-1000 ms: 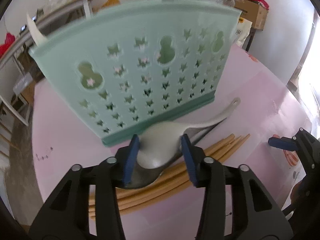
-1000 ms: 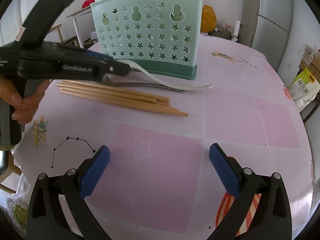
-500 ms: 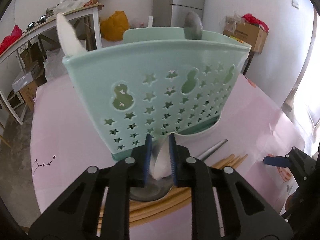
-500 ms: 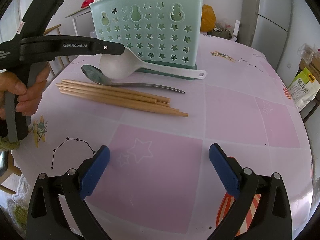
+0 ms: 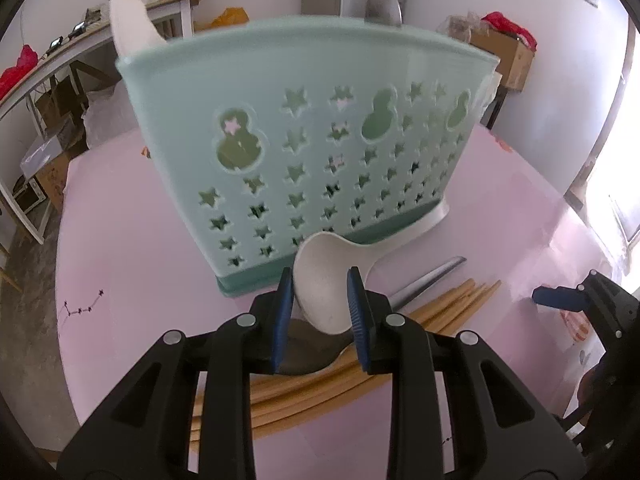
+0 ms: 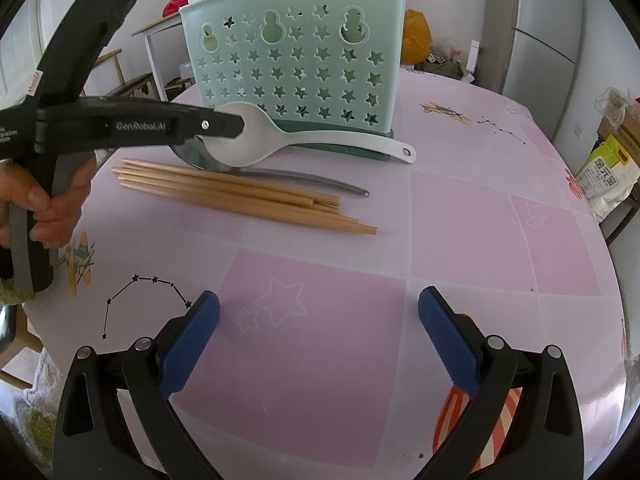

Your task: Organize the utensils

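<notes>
Picking up the white spoon [image 5: 326, 296] at lower centre, bowl between the left gripper [image 5: 320, 312] jaws, which are opening; right gripper [image 6: 318, 344] jaws apart, empty; next, regrip and lift it into the green basket [image 5: 304, 128] behind

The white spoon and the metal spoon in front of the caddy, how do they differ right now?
The white spoon is matte plastic; the metal spoon is shiny grey. The white spoon's bowl sits between the left gripper pads, whose jaws are opening; the metal spoon lies flat on the table beside the chopsticks. The white spoon's handle is broad, with a hole; the metal one tapers thin. Both handles point the same way.
</notes>
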`<state>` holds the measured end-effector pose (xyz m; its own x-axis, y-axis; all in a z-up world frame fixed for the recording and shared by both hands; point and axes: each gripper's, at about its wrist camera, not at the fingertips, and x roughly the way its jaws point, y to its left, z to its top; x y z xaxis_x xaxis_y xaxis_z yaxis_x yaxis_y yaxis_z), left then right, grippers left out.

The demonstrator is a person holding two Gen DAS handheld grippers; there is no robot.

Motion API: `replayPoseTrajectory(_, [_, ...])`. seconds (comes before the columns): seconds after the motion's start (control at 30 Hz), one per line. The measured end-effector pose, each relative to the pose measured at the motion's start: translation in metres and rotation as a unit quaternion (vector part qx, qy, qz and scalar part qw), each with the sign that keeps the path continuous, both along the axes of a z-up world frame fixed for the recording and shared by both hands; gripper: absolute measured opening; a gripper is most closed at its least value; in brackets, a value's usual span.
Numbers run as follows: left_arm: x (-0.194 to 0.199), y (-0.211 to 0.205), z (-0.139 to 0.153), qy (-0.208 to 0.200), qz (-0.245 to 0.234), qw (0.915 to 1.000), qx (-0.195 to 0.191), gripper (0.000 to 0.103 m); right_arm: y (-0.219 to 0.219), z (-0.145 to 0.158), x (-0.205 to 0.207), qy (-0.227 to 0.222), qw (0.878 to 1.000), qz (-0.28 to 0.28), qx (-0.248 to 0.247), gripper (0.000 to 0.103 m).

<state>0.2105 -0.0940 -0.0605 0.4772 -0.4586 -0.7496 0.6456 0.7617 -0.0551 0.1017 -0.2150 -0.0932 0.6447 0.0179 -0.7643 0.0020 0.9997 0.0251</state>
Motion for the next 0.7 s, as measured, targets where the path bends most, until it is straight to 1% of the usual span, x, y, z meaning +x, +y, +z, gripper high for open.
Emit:
replayPoseTrajectory(0.17, [0.006,0.002,-0.009,0.029,0.019,0.9993,-0.009,0.024,0.0,0.0,0.0,0.0,1.0,0.0,0.0,0.097])
replayPoseTrajectory(0.2, [0.007,0.002,-0.009,0.032,0.023,0.9991,-0.011,0.022,0.0,0.0,0.0,-0.001,1.0,0.0,0.0,0.097])
replayPoseTrajectory(0.27, [0.01,-0.001,-0.01,0.038,0.029,0.9988,-0.012,0.013,0.0,0.0,0.0,-0.001,1.0,0.0,0.0,0.097])
replayPoseTrajectory(0.3, [0.014,-0.004,-0.009,0.042,0.033,0.9985,-0.015,0.012,0.0,0.0,0.0,-0.002,1.0,0.0,0.0,0.097])
replayPoseTrajectory(0.37, [0.014,0.0,-0.008,0.049,0.043,0.9975,-0.028,0.005,0.001,0.001,0.0,-0.004,1.0,-0.002,0.0,0.097])
replayPoseTrajectory(0.43, [0.015,0.007,-0.005,0.057,0.049,0.9962,-0.043,0.003,0.001,0.001,0.001,-0.005,1.0,-0.002,0.0,0.097])
replayPoseTrajectory(0.57, [0.013,0.018,0.007,0.068,0.063,0.9926,-0.079,0.003,0.001,0.001,0.0,-0.006,1.0,-0.003,0.0,0.097])
replayPoseTrajectory(0.7, [-0.002,0.032,0.028,0.055,0.075,0.9894,-0.111,0.003,0.002,0.0,-0.001,-0.013,1.0,-0.007,0.0,0.097])
